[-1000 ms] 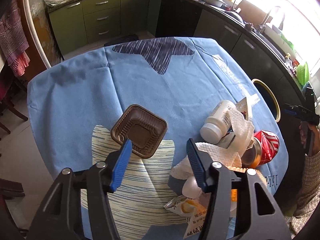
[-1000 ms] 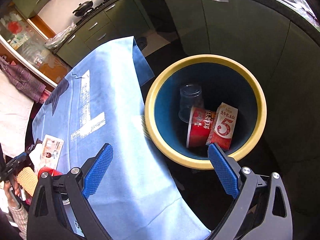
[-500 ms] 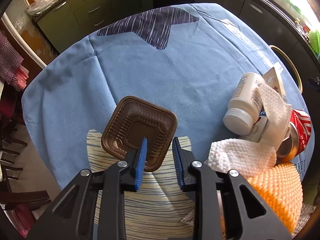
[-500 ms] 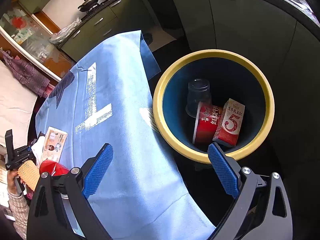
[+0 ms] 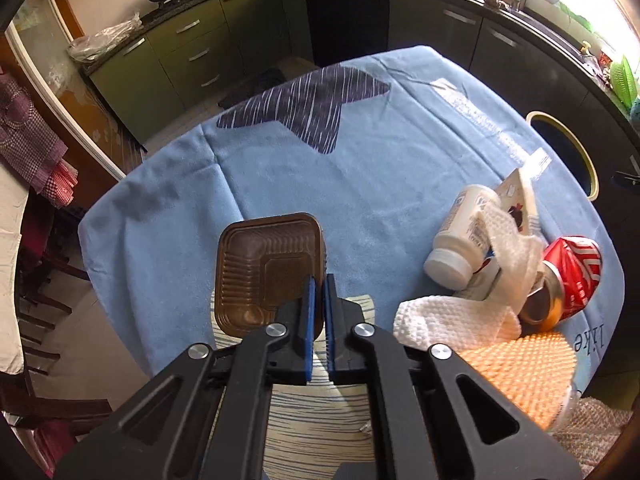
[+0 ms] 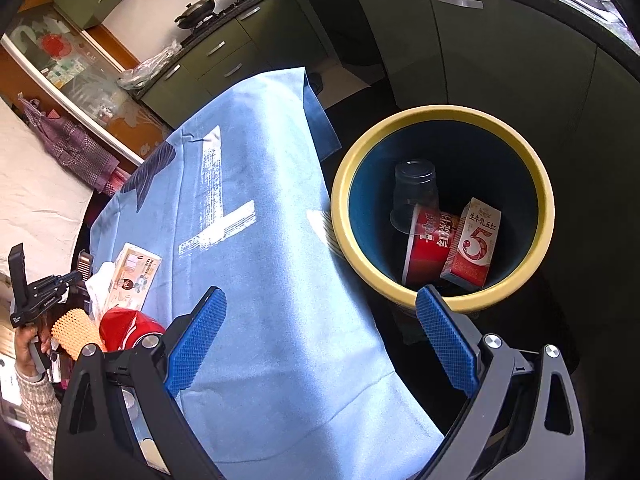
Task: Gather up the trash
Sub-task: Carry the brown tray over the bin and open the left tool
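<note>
My left gripper (image 5: 317, 292) is shut on the near rim of a brown plastic tray (image 5: 264, 268), which looks lifted a little off the blue tablecloth (image 5: 360, 168). To its right lie a white bottle (image 5: 460, 236), a white paper towel (image 5: 452, 320), a carton (image 5: 520, 196) and a crushed red can (image 5: 576, 276). My right gripper (image 6: 320, 340) is open and empty, above the table edge next to the yellow-rimmed bin (image 6: 544, 208). The bin holds a clear cup (image 6: 414, 188), a red cup (image 6: 430, 248) and a red milk carton (image 6: 476, 244).
The bin also shows in the left wrist view (image 5: 588, 160) past the table's right edge. Green kitchen cabinets (image 5: 192, 52) run behind the table. An orange mesh glove (image 5: 524, 368) covers the person's hand at the lower right. Chairs (image 5: 36, 312) stand at the left.
My left gripper has closed from wide open onto the brown tray's rim and raised it. My right gripper stays open and has drifted slightly back from the bin.
</note>
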The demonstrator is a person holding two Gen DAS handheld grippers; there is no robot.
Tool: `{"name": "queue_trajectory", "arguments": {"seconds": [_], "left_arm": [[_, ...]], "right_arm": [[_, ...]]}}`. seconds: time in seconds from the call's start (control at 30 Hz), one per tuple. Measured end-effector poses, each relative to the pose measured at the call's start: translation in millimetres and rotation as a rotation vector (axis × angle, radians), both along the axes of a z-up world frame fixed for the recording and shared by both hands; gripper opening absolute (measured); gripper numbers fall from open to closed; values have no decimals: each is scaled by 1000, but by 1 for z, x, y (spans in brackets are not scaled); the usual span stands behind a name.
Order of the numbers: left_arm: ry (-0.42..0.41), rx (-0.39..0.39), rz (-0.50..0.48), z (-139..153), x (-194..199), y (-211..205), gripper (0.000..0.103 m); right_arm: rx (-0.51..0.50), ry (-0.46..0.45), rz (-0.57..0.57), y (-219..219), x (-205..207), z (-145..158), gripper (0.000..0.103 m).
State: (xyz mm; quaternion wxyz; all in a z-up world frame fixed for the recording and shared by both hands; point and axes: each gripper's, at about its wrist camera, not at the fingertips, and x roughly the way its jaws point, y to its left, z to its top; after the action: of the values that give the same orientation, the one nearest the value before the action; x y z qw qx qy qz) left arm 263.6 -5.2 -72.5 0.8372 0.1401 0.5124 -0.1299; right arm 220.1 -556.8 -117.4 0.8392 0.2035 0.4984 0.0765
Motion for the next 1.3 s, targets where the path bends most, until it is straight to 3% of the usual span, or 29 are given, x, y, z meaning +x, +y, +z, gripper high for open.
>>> {"name": "queue_trajectory", "arguments": {"seconds": [0.2, 0.4, 0.67, 0.83, 0.87, 0.9, 0.93, 0.97, 1.1, 1.3], "left_arm": [[-37, -23, -128, 46, -14, -60, 4], [-4, -49, -373, 70, -21, -187, 4], [125, -23, -612, 34, -7, -378, 4], [149, -34, -636, 1, 15, -461, 5], [158, -35, -624, -6, 20, -471, 10], [172, -30, -621, -12, 24, -480, 17], [173, -26, -615, -16, 27, -486, 32], [159, -22, -609, -16, 29, -488, 37], [113, -71, -615, 9, 21, -463, 37], [40, -223, -523, 67, -4, -358, 50]], "right_arm": [[36, -71, -17, -12, -28, 14, 94], [-4, -134, -86, -39, -70, 25, 95], [-23, -160, -203, -84, -137, 19, 95], [-17, -151, -263, -104, -168, 10, 95], [-13, -149, -270, -107, -171, 9, 95], [-7, -148, -275, -110, -173, 7, 95], [-2, -146, -277, -111, -175, 5, 95], [0, -142, -276, -112, -175, 3, 95], [0, -126, -243, -105, -169, -2, 95], [-16, -127, -65, -52, -137, 1, 95]]}}
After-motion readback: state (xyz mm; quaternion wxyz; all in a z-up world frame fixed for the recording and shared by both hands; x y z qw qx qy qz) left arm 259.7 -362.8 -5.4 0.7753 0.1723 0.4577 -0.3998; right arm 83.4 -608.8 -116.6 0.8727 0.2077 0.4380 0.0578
